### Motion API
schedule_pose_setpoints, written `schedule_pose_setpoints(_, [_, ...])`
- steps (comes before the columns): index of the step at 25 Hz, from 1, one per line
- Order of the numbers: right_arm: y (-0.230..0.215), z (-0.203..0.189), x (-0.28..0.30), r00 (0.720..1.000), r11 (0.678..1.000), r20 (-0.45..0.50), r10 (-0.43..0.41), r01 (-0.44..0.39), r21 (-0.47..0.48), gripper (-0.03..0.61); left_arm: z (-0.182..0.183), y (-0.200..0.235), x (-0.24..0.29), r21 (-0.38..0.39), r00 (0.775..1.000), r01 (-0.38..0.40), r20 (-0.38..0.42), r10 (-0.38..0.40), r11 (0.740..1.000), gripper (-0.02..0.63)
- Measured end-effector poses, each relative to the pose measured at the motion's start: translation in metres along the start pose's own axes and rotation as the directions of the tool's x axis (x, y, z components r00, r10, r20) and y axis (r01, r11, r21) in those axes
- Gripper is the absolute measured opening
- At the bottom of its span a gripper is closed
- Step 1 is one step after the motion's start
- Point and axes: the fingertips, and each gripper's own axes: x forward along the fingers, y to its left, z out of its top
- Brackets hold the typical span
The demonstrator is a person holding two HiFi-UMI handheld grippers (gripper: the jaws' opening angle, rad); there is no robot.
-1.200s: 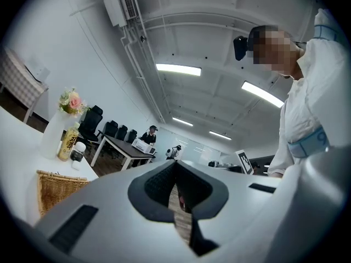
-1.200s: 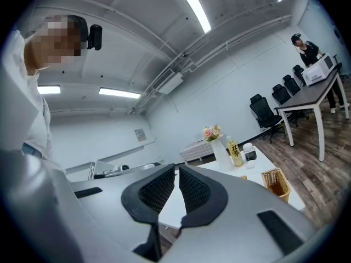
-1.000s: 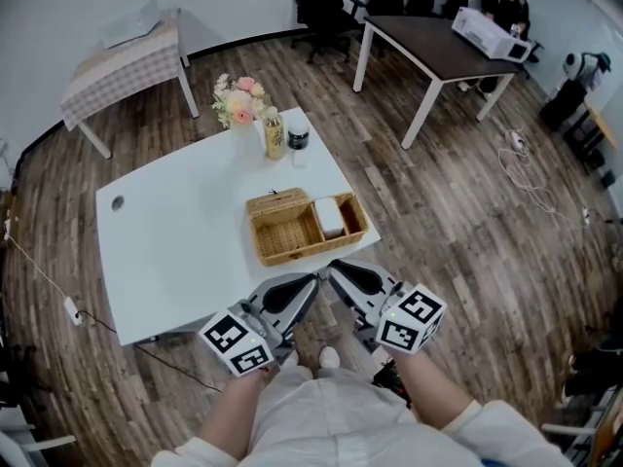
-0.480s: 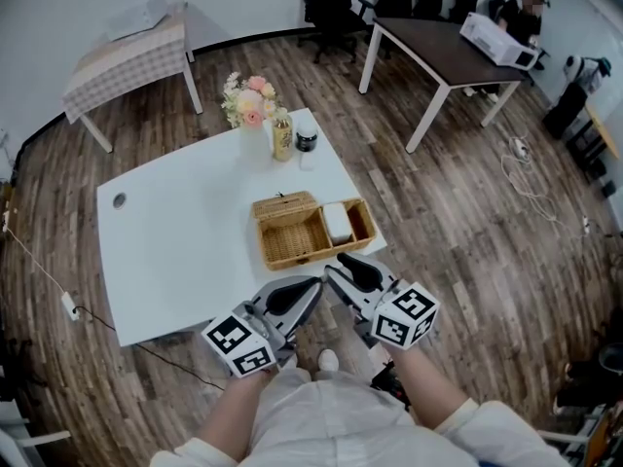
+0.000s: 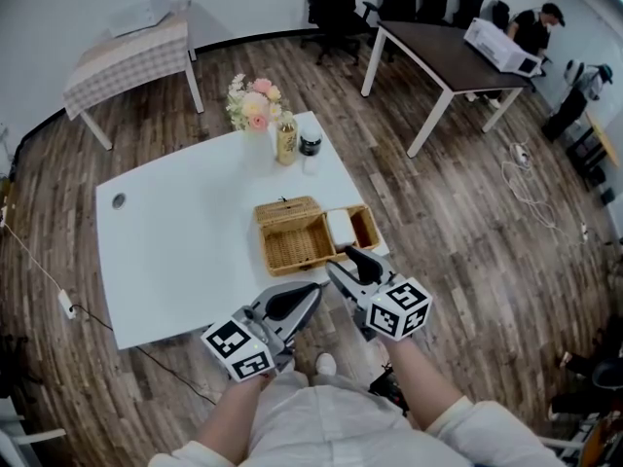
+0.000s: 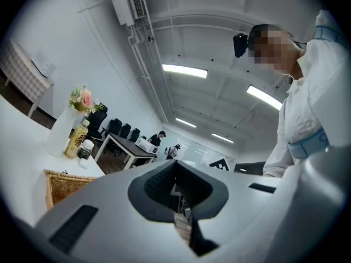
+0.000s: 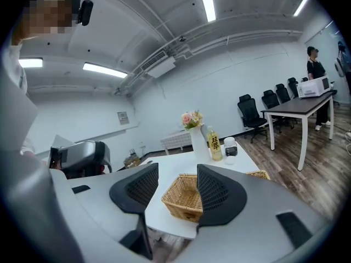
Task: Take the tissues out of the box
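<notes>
A wicker basket box [image 5: 290,249] stands at the near right corner of the white table [image 5: 185,241], its lid [image 5: 286,210] folded back. White tissues [image 5: 340,226] lie in its right part. My right gripper [image 5: 349,259] hovers just short of the table edge in front of the tissues; its jaws have just been opening and stand open with nothing between them. In the right gripper view the basket [image 7: 184,199] shows beyond the right gripper [image 7: 173,188]. My left gripper [image 5: 311,291] stays lower and nearer, off the table, shut and empty. The left gripper [image 6: 176,189] has its pads together.
A vase of flowers [image 5: 251,105], a yellow bottle [image 5: 285,141] and a dark-lidded jar [image 5: 311,145] stand at the table's far edge. Behind are a checked-cloth table [image 5: 127,56], a dark table [image 5: 443,52] with office chairs, and a person [image 5: 541,25].
The right gripper has moved forward and down towards the basket, and its jaws have spread apart. The left gripper has stayed where it was.
</notes>
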Motion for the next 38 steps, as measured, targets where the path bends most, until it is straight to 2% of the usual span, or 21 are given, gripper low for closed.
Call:
schedule_pose_setpoints(18, [-0.046, -0.021, 0.033, 0.991, 0.995, -0.095, -0.099, 0.099, -0.013, 0.249, -0.001, 0.017, -0.001, -0.013, 1.0, -0.014, -0.023, 0.013, 1.0, 0.002])
schedule_pose_setpoints(38, [-0.097, -0.053, 0.052, 0.949, 0.97, -0.202, -0.241, 0.238, -0.043, 0.273, -0.008, 0.032, 0.0, -0.039, 0.999, -0.023, -0.046, 0.021, 0.999, 0.002])
